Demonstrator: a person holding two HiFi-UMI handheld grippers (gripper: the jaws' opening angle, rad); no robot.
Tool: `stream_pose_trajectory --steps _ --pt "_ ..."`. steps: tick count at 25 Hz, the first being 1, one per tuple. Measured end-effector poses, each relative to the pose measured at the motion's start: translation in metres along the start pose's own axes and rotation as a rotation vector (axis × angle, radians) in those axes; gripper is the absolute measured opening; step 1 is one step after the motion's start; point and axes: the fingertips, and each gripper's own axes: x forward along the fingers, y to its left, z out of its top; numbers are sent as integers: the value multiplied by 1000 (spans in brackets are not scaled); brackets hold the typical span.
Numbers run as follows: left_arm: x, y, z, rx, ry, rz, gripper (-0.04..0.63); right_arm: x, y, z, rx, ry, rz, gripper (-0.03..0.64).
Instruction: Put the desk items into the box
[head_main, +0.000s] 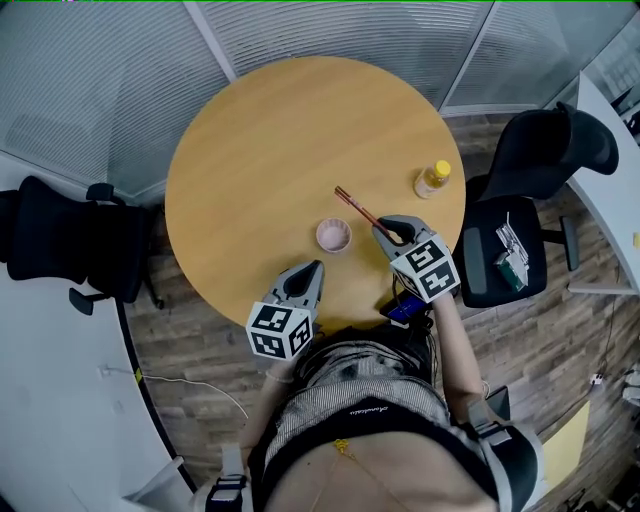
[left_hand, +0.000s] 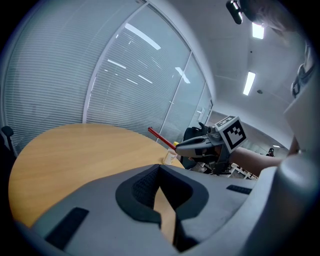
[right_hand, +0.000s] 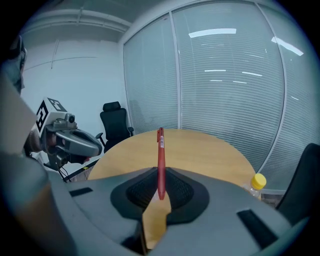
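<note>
On the round wooden table (head_main: 260, 150) stand a small pink round cup (head_main: 333, 236) near the front and a bottle with a yellow cap (head_main: 433, 180) at the right edge. My right gripper (head_main: 385, 228) hovers just right of the cup, shut on a red pen (head_main: 355, 207). The pen sticks out past the jaws toward the table's middle. The right gripper view has the pen (right_hand: 160, 160) standing upright between the pads of that gripper (right_hand: 160, 192), and the bottle (right_hand: 257, 182) at lower right. My left gripper (head_main: 315, 268) is shut and empty at the table's front edge, below the cup.
Black office chairs stand at the left (head_main: 60, 240) and right (head_main: 520, 200); the right one has small items on its seat. Glass walls with blinds (head_main: 400, 40) run behind the table. A blue object (head_main: 403, 310) lies by my lap.
</note>
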Motion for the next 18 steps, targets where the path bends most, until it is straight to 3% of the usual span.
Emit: stream_pose_trajectory --steps 18 --pt "-7 2 2 -20 -22 31 -3 -15 24 26 0 -39 45 60"
